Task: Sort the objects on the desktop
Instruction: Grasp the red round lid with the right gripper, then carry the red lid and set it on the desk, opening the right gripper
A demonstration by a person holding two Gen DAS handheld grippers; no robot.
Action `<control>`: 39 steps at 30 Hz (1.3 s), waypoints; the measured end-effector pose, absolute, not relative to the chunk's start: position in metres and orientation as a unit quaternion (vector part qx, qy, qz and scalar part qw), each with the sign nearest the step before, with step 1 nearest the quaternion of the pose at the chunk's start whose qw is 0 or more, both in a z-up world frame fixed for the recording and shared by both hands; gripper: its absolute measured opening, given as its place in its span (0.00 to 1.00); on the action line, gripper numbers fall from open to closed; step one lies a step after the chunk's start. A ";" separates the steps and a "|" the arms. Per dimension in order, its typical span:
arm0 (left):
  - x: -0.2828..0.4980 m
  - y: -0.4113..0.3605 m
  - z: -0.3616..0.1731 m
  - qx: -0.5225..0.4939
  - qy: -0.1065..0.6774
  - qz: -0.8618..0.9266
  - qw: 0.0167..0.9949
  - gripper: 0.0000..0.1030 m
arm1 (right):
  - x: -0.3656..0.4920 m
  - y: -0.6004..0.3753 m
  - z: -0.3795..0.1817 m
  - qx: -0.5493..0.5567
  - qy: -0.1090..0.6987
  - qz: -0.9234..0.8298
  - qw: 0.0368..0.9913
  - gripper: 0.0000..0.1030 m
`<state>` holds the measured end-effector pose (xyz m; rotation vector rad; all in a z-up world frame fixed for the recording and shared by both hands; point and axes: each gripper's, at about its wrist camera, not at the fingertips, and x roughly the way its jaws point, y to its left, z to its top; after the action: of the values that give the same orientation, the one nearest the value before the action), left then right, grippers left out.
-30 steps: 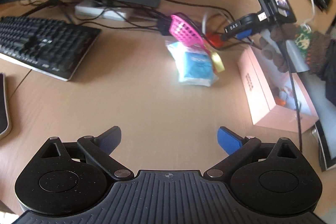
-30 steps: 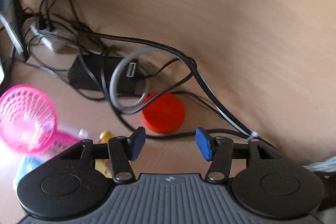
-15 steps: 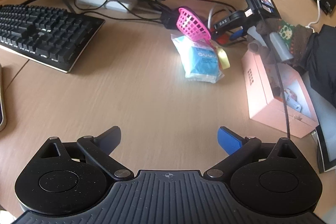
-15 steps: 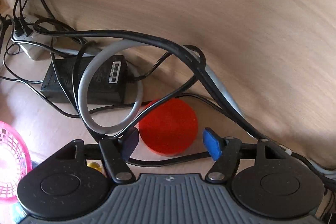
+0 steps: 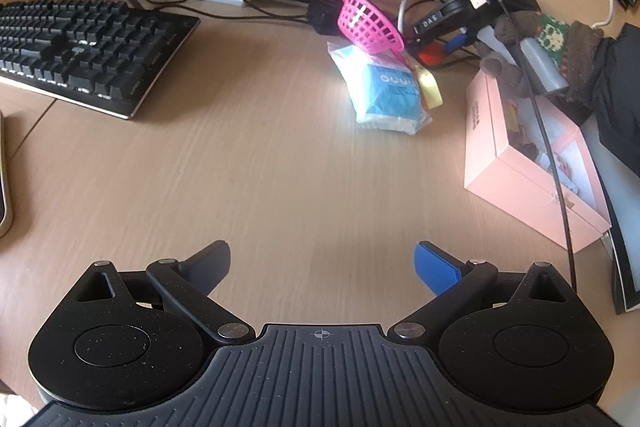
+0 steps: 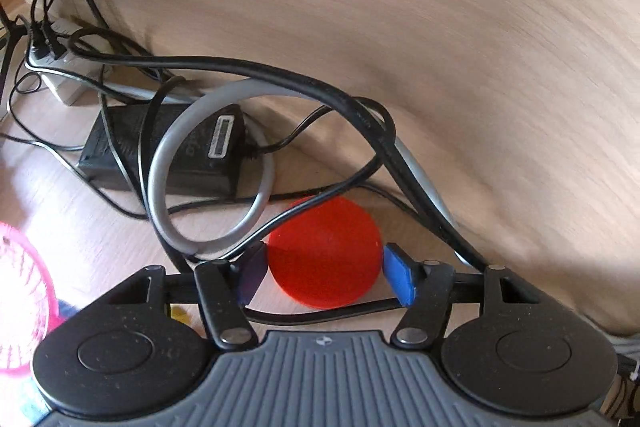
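The right tongs [image 6: 324, 275] sit low over the red disc [image 6: 325, 251], which lies flat on the worktop [image 6: 460, 27] among black and grey cables [image 6: 280, 79] — the jaws have just been closing in and now flank the disc, and whether the pads touch its rim cannot be told. The left tongs [image 5: 322, 263] hang wide open and empty over bare worktop, well short of the pink basket [image 5: 370, 23] and the blue-and-white packet [image 5: 386, 95] — a keyboard [image 5: 80, 47] lies off to the left.
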<state>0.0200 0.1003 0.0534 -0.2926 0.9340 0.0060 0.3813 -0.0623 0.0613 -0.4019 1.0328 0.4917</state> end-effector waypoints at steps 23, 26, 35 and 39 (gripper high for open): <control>0.025 0.067 0.046 -0.116 0.461 -0.056 0.878 0.98 | 0.203 -0.067 0.100 -0.187 0.474 0.374 0.775 0.64; 0.021 0.064 0.046 -0.110 0.460 -0.062 0.879 0.98 | 0.177 -0.082 0.099 -0.194 0.472 0.373 0.775 0.65; 0.012 0.085 0.047 -0.117 0.452 -0.037 0.884 0.99 | 0.126 -0.118 0.100 -0.183 0.449 0.293 0.824 0.71; 0.015 0.100 0.052 -0.084 0.427 0.007 0.900 0.99 | 0.109 -0.116 0.111 -0.139 0.410 0.266 0.861 0.80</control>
<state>0.0148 0.0999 0.0522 -0.1741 0.8834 0.0154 0.1088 -0.1159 0.1110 -0.2915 0.8605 0.5591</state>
